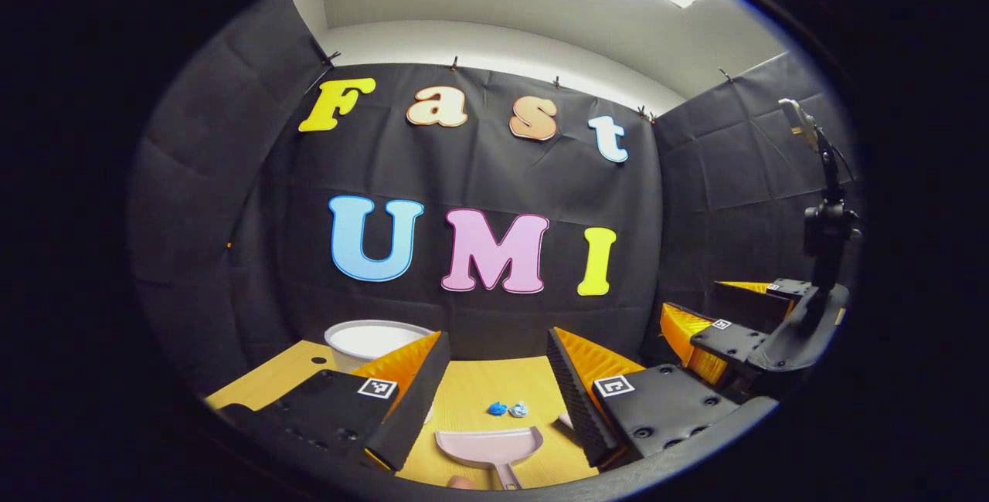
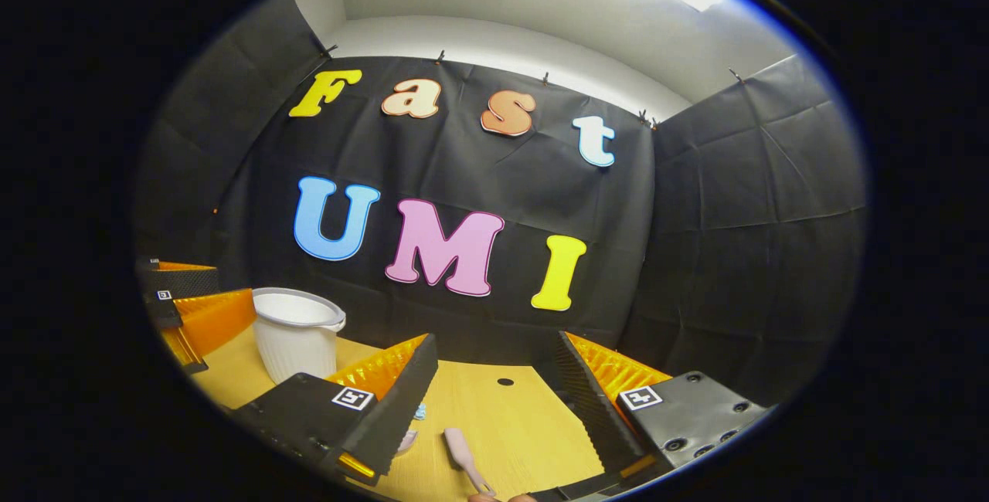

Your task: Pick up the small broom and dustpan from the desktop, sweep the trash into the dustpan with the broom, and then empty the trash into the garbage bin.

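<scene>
Pink dustpan (image 1: 489, 446), brush (image 2: 462, 449) unlabelled; both grippers' jaws apart.

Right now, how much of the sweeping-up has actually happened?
Nothing looks done yet. The dustpan lies on the desk, the small broom lies there too, and the bits of trash sit unswept just beyond the dustpan. In hand: both the left tongs and the right tongs hang open above them, holding nothing. Left: grasping both tools, sweeping, then tipping into the white bin.
</scene>
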Available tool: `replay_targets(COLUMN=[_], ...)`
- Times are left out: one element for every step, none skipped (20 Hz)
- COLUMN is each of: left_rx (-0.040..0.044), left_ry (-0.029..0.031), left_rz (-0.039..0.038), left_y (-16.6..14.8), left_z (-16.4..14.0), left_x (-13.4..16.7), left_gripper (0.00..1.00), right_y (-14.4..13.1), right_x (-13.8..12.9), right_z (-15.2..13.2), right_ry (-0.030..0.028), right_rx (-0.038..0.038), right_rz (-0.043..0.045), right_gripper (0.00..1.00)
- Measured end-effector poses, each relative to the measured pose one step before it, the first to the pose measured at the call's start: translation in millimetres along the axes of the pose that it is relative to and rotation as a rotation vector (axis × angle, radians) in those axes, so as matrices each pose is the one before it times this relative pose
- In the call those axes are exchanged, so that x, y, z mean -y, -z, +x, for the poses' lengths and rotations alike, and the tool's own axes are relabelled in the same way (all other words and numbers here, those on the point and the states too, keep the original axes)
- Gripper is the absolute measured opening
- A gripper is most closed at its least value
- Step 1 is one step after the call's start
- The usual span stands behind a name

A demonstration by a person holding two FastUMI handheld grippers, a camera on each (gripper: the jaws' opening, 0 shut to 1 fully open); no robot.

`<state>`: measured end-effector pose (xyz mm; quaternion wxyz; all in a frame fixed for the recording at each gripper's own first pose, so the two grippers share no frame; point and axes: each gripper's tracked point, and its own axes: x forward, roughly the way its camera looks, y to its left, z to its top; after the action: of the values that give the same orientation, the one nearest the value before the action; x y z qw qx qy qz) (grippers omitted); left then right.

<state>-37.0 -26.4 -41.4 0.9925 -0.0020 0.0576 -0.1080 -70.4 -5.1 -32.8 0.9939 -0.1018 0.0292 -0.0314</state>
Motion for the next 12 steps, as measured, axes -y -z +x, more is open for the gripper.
replay_targets(left_rx=[-0.00114, -0.01076, -0.01537, -0.02259, -0.02221, -0.02673, -0.03388, -0.04196, -0.03849, -0.03917, -0.03821, -0.04529], left_ry=[-0.00381, -0.00493, -0.00623, -0.00772, -0.00429, -0.0007, 0.00026, -0.00499, -0.0081, -0.0228, -0.03432, -0.02194], left_rz=[0.00424, 0.00577, 0.00305, -0.00214, -0.00967, -0.01709, -0.0257, -0.02587, -0.00934, 0.01557, 0.02641, 0.02104], left_y=[0.44, 5.2, 4.45, 7.95, 6.61, 7.88, 8.57, 11.44, 10.14, 11.06, 10.89, 16.04], left_z=[0.75, 0.7, 1.8, 1.74, 2.02, 1.6, 3.22, 3.16, 3.48, 3.12, 4.46, 5.51], left_x=[-1.22, -0.58, -1.17, -0.56, -0.4, 0.69, 0.5, -1.03, -1.41, -3.72, -6.35, -3.4], left_gripper=[0.75, 0.75, 0.75, 0.75, 0.75, 0.75, 0.75, 0.75, 0.75, 0.76, 0.75, 0.75], right_y=[0.25, -0.1, 0.77, 1.18, 3.22, 3.65, 6.28, 7.69, 8.97, 7.75, 6.89, 7.54], right_x=[-1.21, -0.52, 0.0, 0.83, 0.12, -0.53, 0.65, 0.64, 2.64, 1.12, -0.58, -2.19], right_z=[-0.27, -1.17, 2.34, 1.15, 1.43, 1.79, 2.47, 3.7, 4.06, 4.63, 5.78, 5.58], right_ry=[-0.00625, -0.00659, -0.00384, -0.0032, -0.00455, -0.00466, -0.00202, 0.00264, 0.00229, 0.00037, -0.00783, -0.01171], right_rx=[-0.00264, -0.00262, -0.00149, -0.00339, -0.0055, -0.0106, -0.01713, -0.02637, -0.02944, -0.02749, -0.02747, -0.02952], right_rz=[0.00057, 0.00215, -0.00028, -0.00233, -0.00178, -0.00085, -0.00242, -0.01404, -0.02081, -0.01524, -0.00015, 0.00998], right_gripper=[0.97, 0.97, 0.99, 0.99, 0.97, 0.97, 0.99, 0.97, 0.97, 0.99, 0.99, 0.99])
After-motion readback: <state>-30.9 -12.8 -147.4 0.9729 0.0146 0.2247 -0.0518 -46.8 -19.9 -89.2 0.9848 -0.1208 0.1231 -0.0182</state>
